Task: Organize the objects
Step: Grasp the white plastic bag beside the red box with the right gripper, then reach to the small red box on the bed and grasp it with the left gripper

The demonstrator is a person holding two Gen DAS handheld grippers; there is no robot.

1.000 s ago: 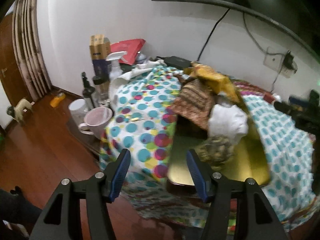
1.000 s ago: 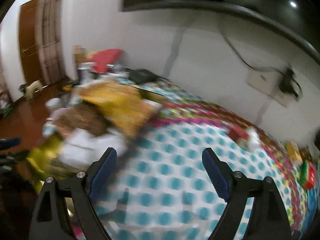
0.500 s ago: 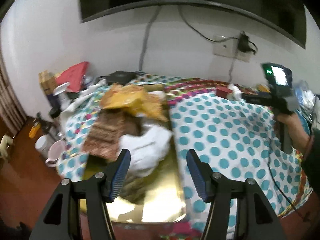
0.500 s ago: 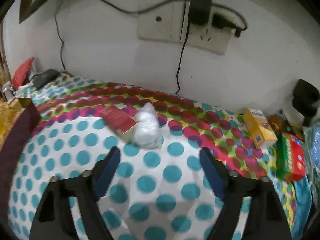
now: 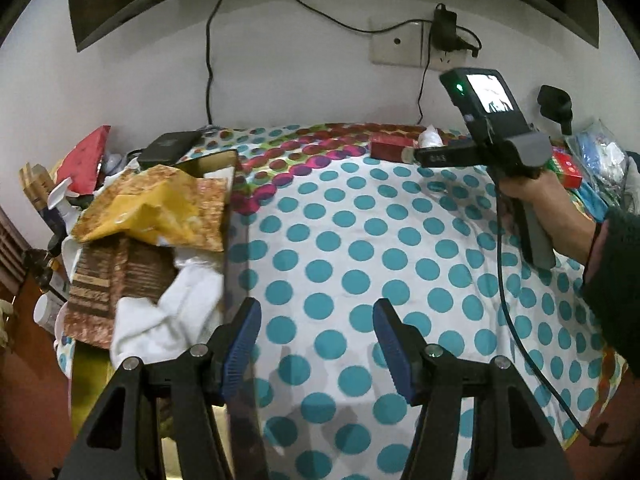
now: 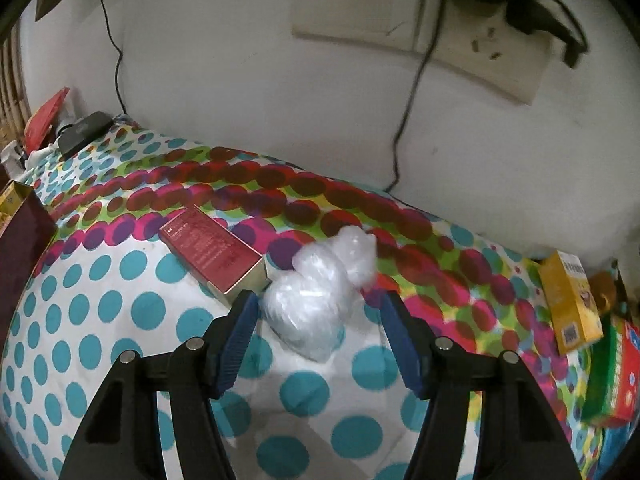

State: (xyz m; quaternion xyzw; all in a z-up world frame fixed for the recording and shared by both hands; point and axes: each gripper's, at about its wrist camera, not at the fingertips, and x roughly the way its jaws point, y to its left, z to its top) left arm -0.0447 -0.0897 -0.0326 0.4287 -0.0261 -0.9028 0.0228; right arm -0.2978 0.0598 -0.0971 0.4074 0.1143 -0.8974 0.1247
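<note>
A crumpled clear plastic bag (image 6: 320, 300) lies on the dotted tablecloth (image 6: 120, 340), touching a flat red box (image 6: 212, 252) on its left. My right gripper (image 6: 320, 340) hovers just in front of the bag. Its jaws are closing, the bag's near end sits between the blue pads (image 6: 240, 332), and neither pad presses on it. My left gripper (image 5: 316, 340) stands open over bare dotted cloth with nothing between its fingers, beside the dark wall of an open box (image 5: 230, 240). In the left wrist view the red box (image 5: 390, 148) and the bag (image 5: 430, 136) lie far back.
The open box holds a yellow bag (image 5: 160, 208), brown patterned paper (image 5: 112, 276) and white cloth (image 5: 172, 312). A yellow carton (image 6: 568, 300) and a red-green box (image 6: 612, 376) stand at the right. A black device (image 6: 84, 132) and a wall socket (image 6: 420, 20) with cables lie behind. A hand (image 5: 532, 196) holds the right gripper.
Both views swung right, from the cluttered box to the dotted cloth. My right gripper came down close to the plastic bag and its jaws narrowed. The left jaws kept their width.
</note>
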